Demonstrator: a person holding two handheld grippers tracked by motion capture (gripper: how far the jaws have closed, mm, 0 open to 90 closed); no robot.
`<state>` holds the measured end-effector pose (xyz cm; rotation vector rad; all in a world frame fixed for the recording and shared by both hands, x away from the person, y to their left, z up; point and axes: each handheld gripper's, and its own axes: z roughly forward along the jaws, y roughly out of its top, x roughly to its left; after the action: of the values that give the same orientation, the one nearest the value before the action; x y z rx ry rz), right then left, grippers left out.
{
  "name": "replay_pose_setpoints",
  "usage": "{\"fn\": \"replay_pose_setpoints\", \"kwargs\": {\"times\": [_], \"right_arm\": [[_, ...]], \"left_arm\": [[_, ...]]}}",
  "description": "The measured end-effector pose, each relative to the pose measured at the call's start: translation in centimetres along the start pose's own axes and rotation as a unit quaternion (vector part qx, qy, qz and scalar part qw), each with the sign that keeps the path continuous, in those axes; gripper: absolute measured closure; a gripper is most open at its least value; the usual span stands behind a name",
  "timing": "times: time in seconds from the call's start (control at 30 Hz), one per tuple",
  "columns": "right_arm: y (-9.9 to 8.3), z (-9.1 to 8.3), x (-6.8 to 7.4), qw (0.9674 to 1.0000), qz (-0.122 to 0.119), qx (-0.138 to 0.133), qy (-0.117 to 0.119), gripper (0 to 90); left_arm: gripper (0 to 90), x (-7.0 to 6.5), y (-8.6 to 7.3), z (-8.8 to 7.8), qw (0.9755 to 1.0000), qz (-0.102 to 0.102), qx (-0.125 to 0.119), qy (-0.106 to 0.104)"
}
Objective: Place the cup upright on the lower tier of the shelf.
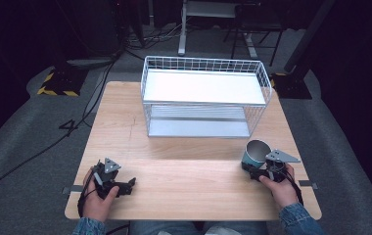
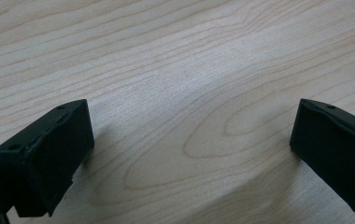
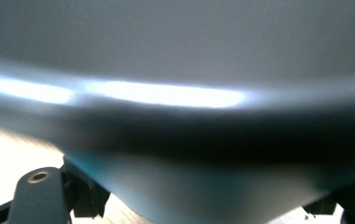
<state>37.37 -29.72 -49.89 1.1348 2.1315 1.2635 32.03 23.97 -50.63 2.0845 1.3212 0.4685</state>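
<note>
Wooden bench (image 1: 184, 171): right hand-held gripper (image 1: 252, 172) clamps the teal cup (image 1: 255, 152) low near the right edge; probably light, thin-walled, slippery, so grip gently; left hand-held gripper (image 1: 127, 186) wide, empty.

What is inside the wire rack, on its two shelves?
The wire rack holds nothing on its white top shelf, and the lower shelf's front strip looks bare too. The back of the lower shelf is hidden under the top shelf, so anything there can't be seen.
</note>
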Motion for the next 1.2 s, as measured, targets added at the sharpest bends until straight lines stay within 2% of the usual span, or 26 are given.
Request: {"fn": "replay_pose_setpoints", "kwargs": {"times": [0.7,1.2], "right_arm": [[0.5,-0.3,0.0,0.9999,-0.005,-0.006,0.011,21.8],[4.5,0.7,1.2,0.9990,-0.028,-0.010,0.035,21.8]], "left_arm": [[0.2,0.0,0.0,0.0,1.0000,0.000,0.000,0.000],[0.2,0.0,0.0,0.0,1.0000,0.000,0.000,0.000]]}}
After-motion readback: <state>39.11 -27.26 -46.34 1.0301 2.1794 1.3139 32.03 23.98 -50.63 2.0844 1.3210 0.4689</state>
